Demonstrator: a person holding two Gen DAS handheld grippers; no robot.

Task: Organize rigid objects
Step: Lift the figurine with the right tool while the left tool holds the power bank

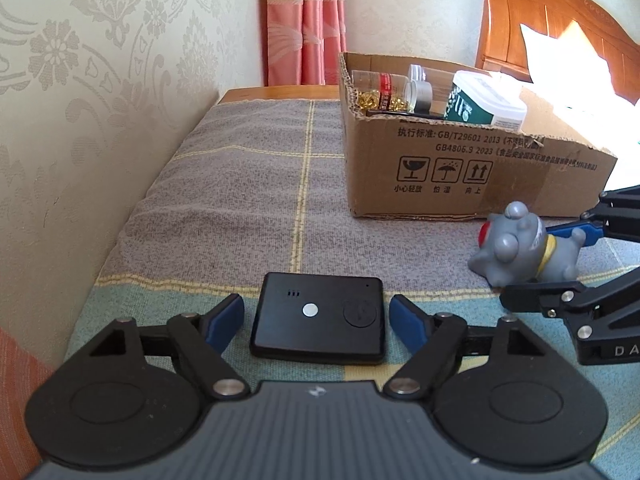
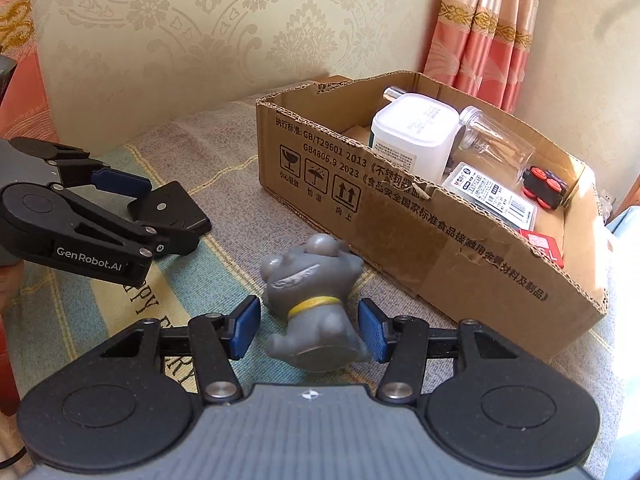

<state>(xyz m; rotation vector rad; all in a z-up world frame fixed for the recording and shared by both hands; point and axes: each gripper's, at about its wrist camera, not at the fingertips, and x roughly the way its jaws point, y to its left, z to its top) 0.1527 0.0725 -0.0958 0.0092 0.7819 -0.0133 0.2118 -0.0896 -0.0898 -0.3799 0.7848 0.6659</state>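
Two open grippers each straddle a thing: left gripper [image 1: 316,316] around the flat black device [image 1: 318,318], right gripper [image 2: 308,330] around the toppled grey dog figurine [image 2: 316,304], neither clamped, cardboard box [image 2: 420,232] just beyond.

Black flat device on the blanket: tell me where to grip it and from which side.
Grip the black flat device across its two short side edges, coming down from the near end. It lies flat, and the left tool already straddles it, pads beside those edges, not yet pressing.
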